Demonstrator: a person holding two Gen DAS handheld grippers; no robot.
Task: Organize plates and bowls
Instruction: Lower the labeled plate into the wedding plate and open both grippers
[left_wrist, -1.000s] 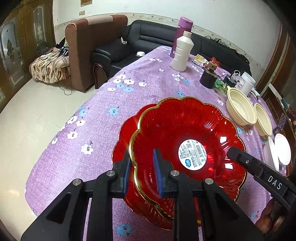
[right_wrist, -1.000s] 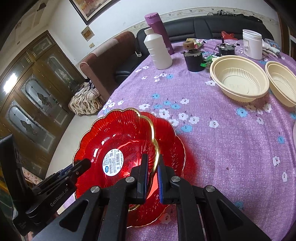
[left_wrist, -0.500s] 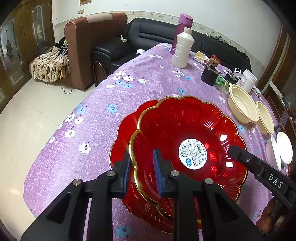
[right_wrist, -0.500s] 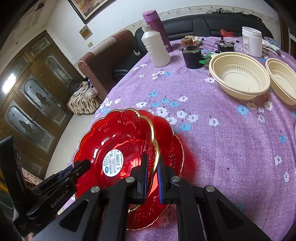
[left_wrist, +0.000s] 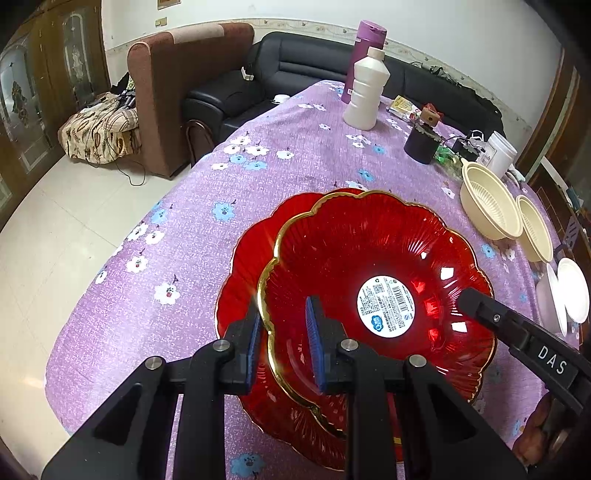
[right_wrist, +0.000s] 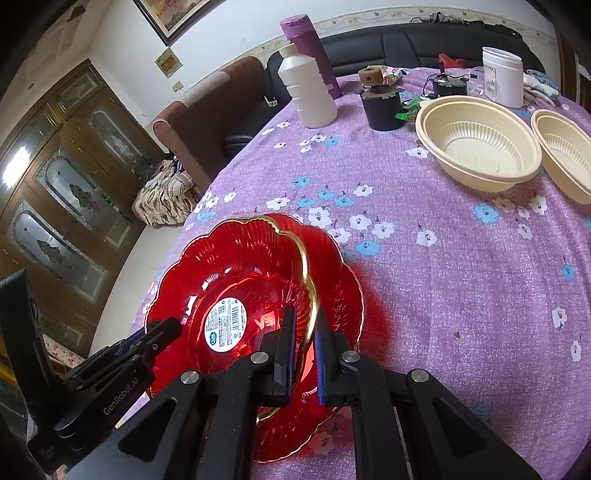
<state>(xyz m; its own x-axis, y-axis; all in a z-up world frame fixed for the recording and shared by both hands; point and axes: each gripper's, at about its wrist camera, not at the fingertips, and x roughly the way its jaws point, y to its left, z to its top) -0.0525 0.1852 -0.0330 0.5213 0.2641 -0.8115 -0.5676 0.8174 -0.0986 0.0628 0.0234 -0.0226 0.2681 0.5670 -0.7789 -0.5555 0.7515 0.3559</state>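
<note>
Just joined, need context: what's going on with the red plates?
A person holds a gripper in each hand. Both grip the upper red plate by its gold rim: the left gripper on one side, the right gripper on the opposite side. It sits offset over a second red plate on the purple tablecloth. Two cream bowls and some white dishes wait untouched further along the table.

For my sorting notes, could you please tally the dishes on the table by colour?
Red plates: 2 (upper red plate, lower red plate)
Cream bowls: 2 (larger cream bowl, second cream bowl)
White plates: 2 ()
Total: 6
</note>
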